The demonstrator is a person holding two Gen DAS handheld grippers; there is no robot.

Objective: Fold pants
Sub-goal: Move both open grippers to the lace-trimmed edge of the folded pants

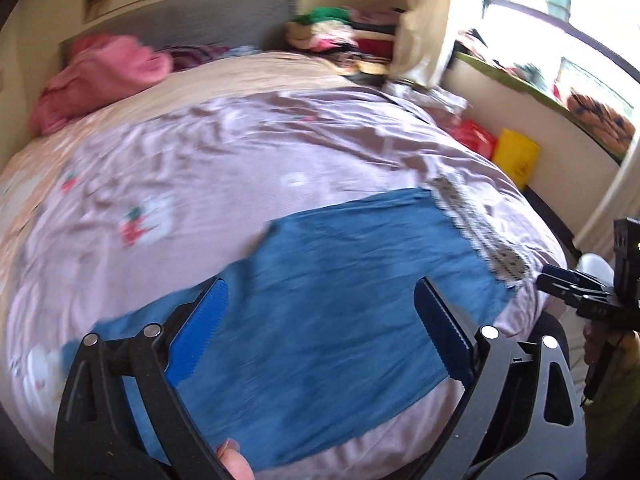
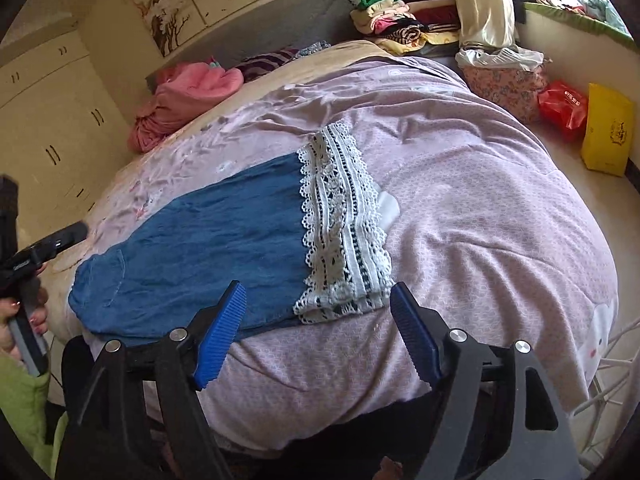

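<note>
Pants (image 2: pixel 208 240) flat on bed (image 2: pixel 480 208), tongs (image 2: pixel 320 332) spread.

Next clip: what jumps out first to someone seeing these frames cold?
The blue pants lying flat near the bed's front edge, their white lace cuff standing out against the lilac bedspread. Both grippers, left gripper and right gripper, hover open over the pants, holding nothing.

No words or numbers can be read here. The red bag (image 2: pixel 564 108) at the upper right of the right wrist view has white marks (too small to read). The yellow bag (image 2: pixel 608 134) beside it has a dark stamp, also too blurry.
</note>
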